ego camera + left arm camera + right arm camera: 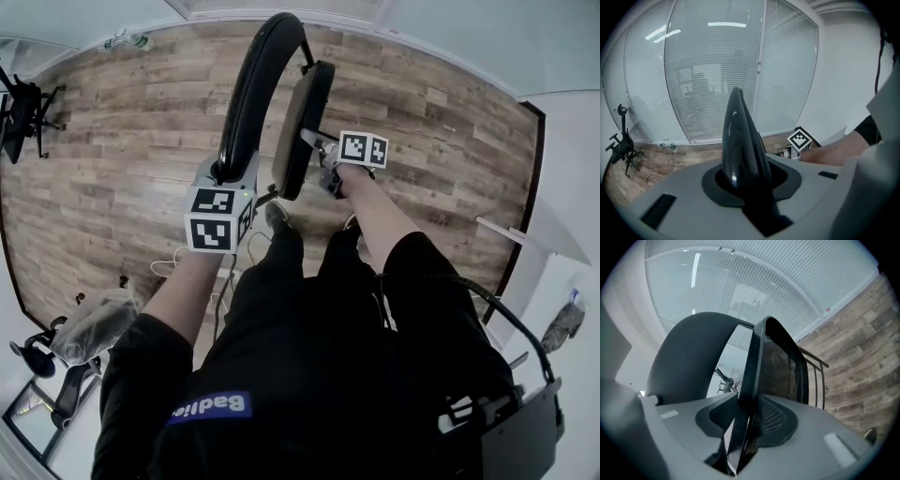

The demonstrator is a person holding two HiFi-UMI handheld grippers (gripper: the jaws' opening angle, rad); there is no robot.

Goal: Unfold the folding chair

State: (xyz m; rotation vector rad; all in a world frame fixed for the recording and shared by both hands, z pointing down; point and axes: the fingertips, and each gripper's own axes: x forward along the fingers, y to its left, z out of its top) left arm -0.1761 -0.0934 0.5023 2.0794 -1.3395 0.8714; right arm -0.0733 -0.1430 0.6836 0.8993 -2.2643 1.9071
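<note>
chair [253,84] blk (glossy) | floor [141,122] brn wood-grain | marker cube [217,220] b/w squares

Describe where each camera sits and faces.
Head view: on the head, looking down at the chair; arms, legs, left gripper, right gripper show.
Left gripper view: on that gripper, facing the clamped backrest and blinds; right forearm shows.
Right gripper view: on that gripper, facing the clamped seat edge; no body shows.
Both gripper views share the backrest.

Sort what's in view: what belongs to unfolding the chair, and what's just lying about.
Job in hand: chair back, gripped by left tongs; chair seat, gripped by right tongs.
Lying about: bottles by the wall; black stand; cables on the floor.
</note>
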